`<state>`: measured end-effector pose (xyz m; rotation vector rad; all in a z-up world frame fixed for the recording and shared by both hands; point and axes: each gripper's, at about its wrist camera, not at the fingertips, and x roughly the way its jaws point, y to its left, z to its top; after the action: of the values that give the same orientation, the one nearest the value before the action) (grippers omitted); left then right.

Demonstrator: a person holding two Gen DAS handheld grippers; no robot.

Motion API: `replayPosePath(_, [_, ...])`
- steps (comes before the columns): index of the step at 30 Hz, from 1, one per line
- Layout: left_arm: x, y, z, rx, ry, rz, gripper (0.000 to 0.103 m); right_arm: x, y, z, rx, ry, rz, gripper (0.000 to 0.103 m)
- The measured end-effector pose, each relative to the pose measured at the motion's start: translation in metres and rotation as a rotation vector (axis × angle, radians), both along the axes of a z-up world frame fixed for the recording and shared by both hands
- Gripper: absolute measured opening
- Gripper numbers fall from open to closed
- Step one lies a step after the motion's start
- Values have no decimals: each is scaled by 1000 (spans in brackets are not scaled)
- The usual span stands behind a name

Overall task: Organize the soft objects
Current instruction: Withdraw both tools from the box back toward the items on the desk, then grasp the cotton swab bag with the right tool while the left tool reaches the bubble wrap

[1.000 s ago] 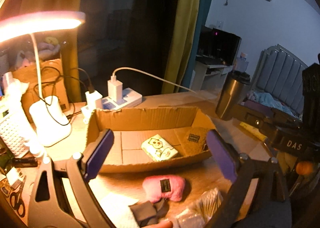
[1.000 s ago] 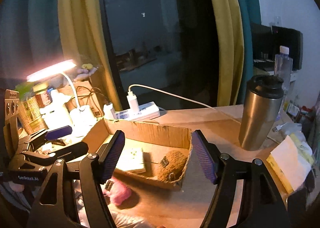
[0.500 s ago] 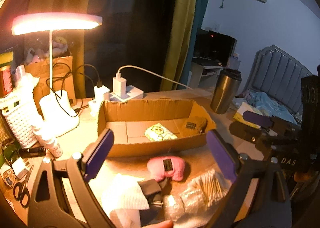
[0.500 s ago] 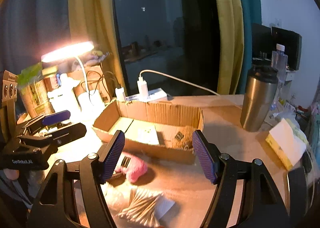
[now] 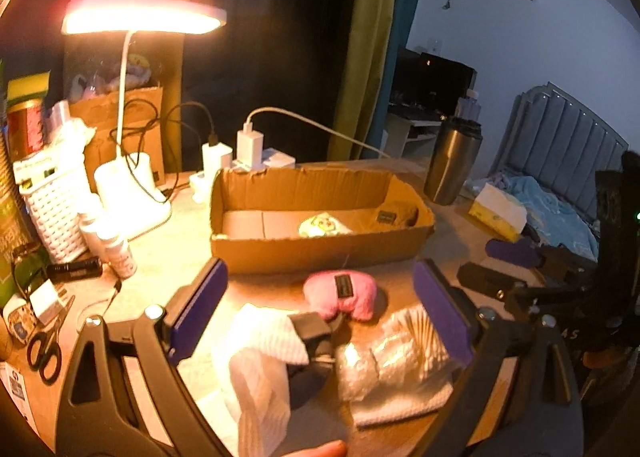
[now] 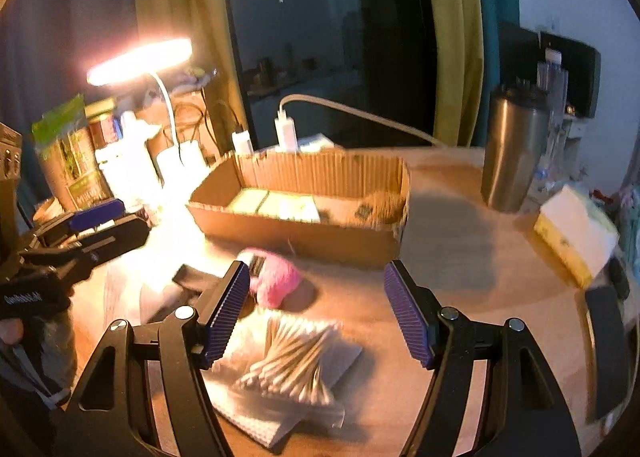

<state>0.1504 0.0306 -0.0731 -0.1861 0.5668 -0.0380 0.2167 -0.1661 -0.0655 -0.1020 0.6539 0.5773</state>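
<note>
Two soft items already inside shallow brown cardboard box [image 5: 320, 245]. Pink plush pillow [image 5: 344, 293] on desk, just before box wall. Left gripper [image 5: 320, 309] and right gripper [image 6: 316, 313]: jaws spread, empty. Centre pillow between pads, pinch mid-body, clear adjacent cotton-swab bag [image 6: 296, 353].

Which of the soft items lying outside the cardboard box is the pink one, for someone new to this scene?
Find the shallow open cardboard box in the middle of the wooden table. Just in front of its near wall, on the bare tabletop, lies the small pink plush cushion. It is the only pink thing there and bears a dark label, unlike the white cloth and the bag of cotton swabs nearer the cameras.
</note>
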Motion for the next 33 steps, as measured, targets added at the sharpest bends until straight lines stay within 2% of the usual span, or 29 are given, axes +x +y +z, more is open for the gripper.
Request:
replayPosePath(11, [-7,-6,-26,-3,51,-18,95,-6,0,-48,-46,105,0,73])
replayPosePath(23, [-6,-13,-33,35,87,-15,95,-5,19,-70,-103,141,62,73])
replayPosePath(24, [-5,-16,-34,41,91,-19,95,-6,21,-71,-115,138,67,72])
replayPosePath(26, [-3,-20,-34,50,97,-26,95,-7,24,-75,-127,135,85,60])
replayPosePath(29, [0,-30,-35,66,108,-44,95,-6,24,-75,-117,140,106,49])
replayPosePath(33, [3,-37,-36,76,120,-52,95,-8,24,-72,-120,128,131,45])
